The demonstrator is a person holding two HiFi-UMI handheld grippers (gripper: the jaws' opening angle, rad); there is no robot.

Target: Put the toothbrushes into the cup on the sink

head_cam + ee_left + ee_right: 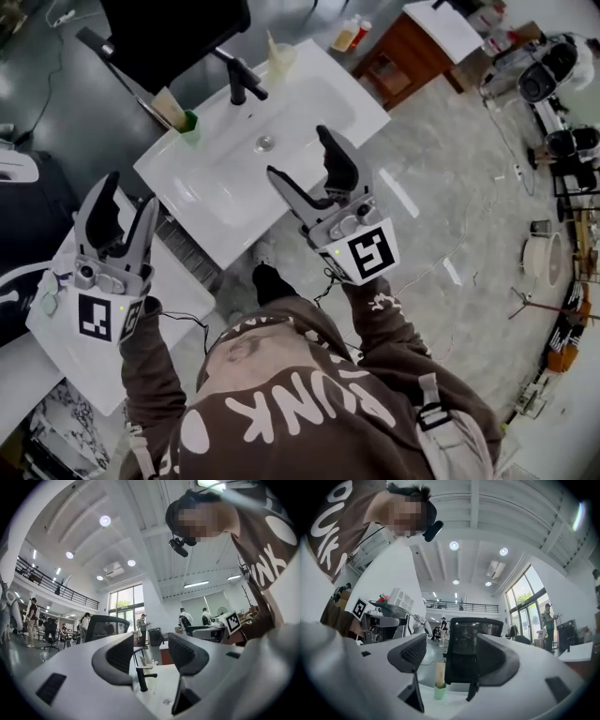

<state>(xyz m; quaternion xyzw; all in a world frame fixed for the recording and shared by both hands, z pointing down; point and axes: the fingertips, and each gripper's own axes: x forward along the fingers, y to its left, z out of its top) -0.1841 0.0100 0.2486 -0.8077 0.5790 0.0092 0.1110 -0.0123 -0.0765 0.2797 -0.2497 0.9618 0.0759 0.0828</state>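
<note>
A white sink (309, 112) with a black faucet (242, 80) fills the upper middle of the head view. On its back left corner stands a green cup (191, 126) with a beige bundle (171, 106) upright in it. A second beige item (278, 56) stands at the back rim, right of the faucet. My right gripper (298, 152) is open and empty over the sink's front edge. In the right gripper view it (451, 644) faces the green cup (439, 692). My left gripper (129, 192) is open and empty beside the sink's left end, and its own view (150, 644) faces the faucet (140, 679).
A black office chair (173, 28) stands right behind the sink. A white counter (183, 295) lies under the left gripper. A wooden cabinet (403, 56) and bottles (349, 33) are at the back right. Cables and equipment (553, 84) line the grey floor on the right.
</note>
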